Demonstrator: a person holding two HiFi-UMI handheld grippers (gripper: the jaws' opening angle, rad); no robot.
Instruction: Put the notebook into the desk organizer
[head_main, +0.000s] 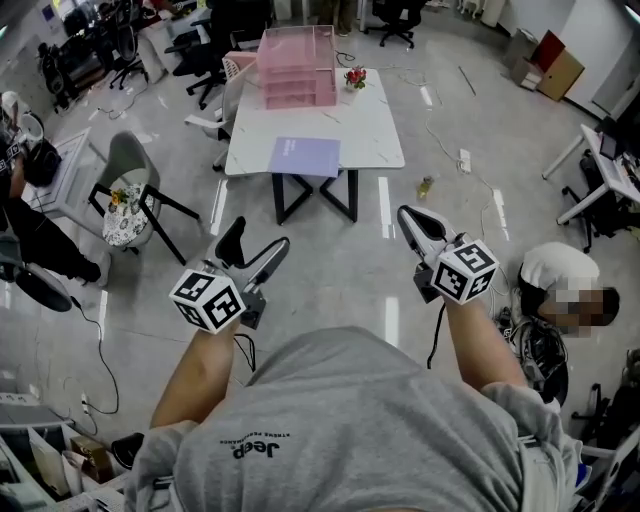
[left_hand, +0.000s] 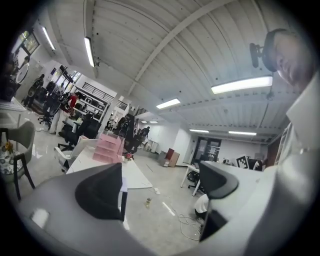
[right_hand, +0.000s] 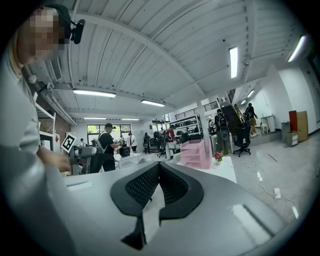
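Observation:
A lavender notebook (head_main: 305, 156) lies flat near the front edge of a white table (head_main: 375, 130). Behind it at the table's far side stands the pink translucent desk organizer (head_main: 297, 68), with stacked trays. I stand well short of the table, both grippers held level above the floor. My left gripper (head_main: 258, 238) is open, jaws spread wide with nothing between them. My right gripper (head_main: 410, 215) is shut and empty, its pads meeting. In the left gripper view the organizer (left_hand: 109, 148) shows far beyond the left gripper (left_hand: 160, 187). In the right gripper view it (right_hand: 194, 154) shows beyond the right gripper (right_hand: 159, 172).
A small potted flower (head_main: 354, 76) stands right of the organizer. A grey chair (head_main: 125, 170) with a patterned cushion is left of the table. A small bottle (head_main: 426, 186) and cables lie on the floor to the right. A person (head_main: 560, 285) crouches at my right, and office chairs stand behind the table.

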